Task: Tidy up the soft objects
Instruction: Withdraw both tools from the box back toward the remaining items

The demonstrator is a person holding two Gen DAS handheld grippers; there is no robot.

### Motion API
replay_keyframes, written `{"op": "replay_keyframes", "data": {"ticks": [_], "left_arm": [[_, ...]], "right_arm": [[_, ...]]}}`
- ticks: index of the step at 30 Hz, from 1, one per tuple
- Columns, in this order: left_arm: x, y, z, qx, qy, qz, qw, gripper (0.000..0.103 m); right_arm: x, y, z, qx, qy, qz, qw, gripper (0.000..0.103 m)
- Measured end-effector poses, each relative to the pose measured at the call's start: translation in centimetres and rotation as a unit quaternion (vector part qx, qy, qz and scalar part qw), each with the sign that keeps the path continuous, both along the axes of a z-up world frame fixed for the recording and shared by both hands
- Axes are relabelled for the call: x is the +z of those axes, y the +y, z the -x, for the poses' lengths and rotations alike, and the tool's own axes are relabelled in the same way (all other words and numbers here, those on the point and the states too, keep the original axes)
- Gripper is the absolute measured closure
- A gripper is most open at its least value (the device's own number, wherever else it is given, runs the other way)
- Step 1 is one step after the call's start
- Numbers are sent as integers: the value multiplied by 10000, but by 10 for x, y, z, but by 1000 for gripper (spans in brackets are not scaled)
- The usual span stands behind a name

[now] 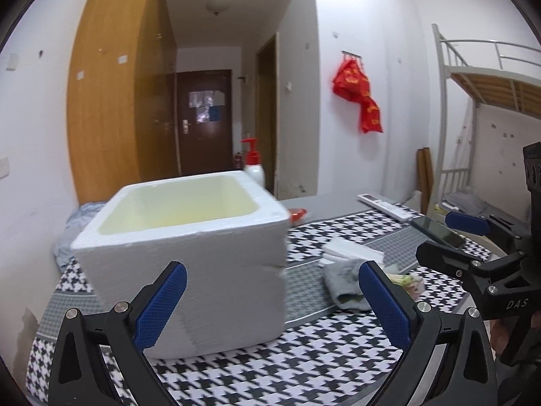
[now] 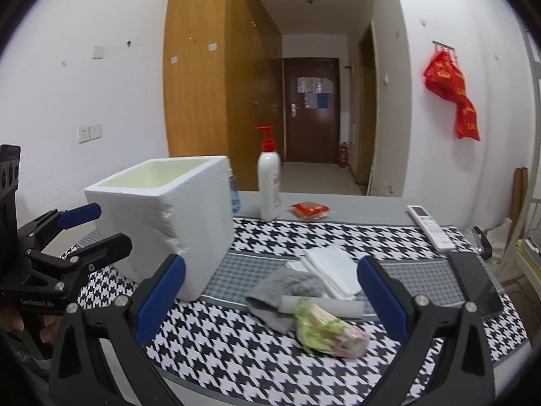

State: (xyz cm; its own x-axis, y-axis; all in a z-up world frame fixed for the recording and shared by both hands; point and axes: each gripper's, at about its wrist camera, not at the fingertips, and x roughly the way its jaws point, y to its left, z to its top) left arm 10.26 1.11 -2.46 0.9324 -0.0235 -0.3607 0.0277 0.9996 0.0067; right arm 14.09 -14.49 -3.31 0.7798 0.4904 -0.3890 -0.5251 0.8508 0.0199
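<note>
On houndstooth tablecloth (image 2: 257,237), near its middle strip: grey sock (image 2: 287,289), folded white tissues (image 2: 333,267), white foam tube (image 2: 324,306), plastic-wrapped bundle (image 2: 324,333) with wooden sticks inside. All touching or overlapping in one pile. Left of pile, toward left edge of cloth: open styrofoam box (image 2: 162,220), looks empty from what shows of inside. Along far edge of table: pump bottle (image 2: 268,182), red packet (image 2: 309,209), remote (image 2: 429,228); dark phone (image 2: 476,282) at right edge.

Step judged: start of pick, nothing gathered yet, pile untouched. Right gripper (image 2: 270,299) spread wide, empty, aimed at pile; sock and tube framed between its fingers but ahead of tips, no contact. Left gripper (image 1: 272,304) also spread wide, empty, facing near wall of box (image 1: 189,253), close but touching or not cannot be told; sock (image 1: 345,282) off toward its right finger.

Next move likely: push right gripper forward and down onto sock, close on bunched fabric, lift, carry left over box rim, let go. Care needed: tube and bundle lie against sock, may drag along. Left gripper could steady box, light foam likely to slide.
</note>
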Motion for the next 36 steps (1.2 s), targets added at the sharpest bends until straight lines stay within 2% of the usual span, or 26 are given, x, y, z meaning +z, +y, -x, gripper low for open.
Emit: {"op": "replay_keyframes", "data": {"ticks": [10,24,36], "left_arm": [[5,-33,-5,-399,77,-64,9992,1],[-1,-63,-8,-593,190,-134,9980,1],[-13,-71,-26,-836,449,-154,9954,1]], "right_arm": [[-1,-39,10,-531,71,-68,9985,0],[-12,-66,18,-591,192,-122,9980,0],[-23,-66,-1,-571,427,-129,9974,0]]}}
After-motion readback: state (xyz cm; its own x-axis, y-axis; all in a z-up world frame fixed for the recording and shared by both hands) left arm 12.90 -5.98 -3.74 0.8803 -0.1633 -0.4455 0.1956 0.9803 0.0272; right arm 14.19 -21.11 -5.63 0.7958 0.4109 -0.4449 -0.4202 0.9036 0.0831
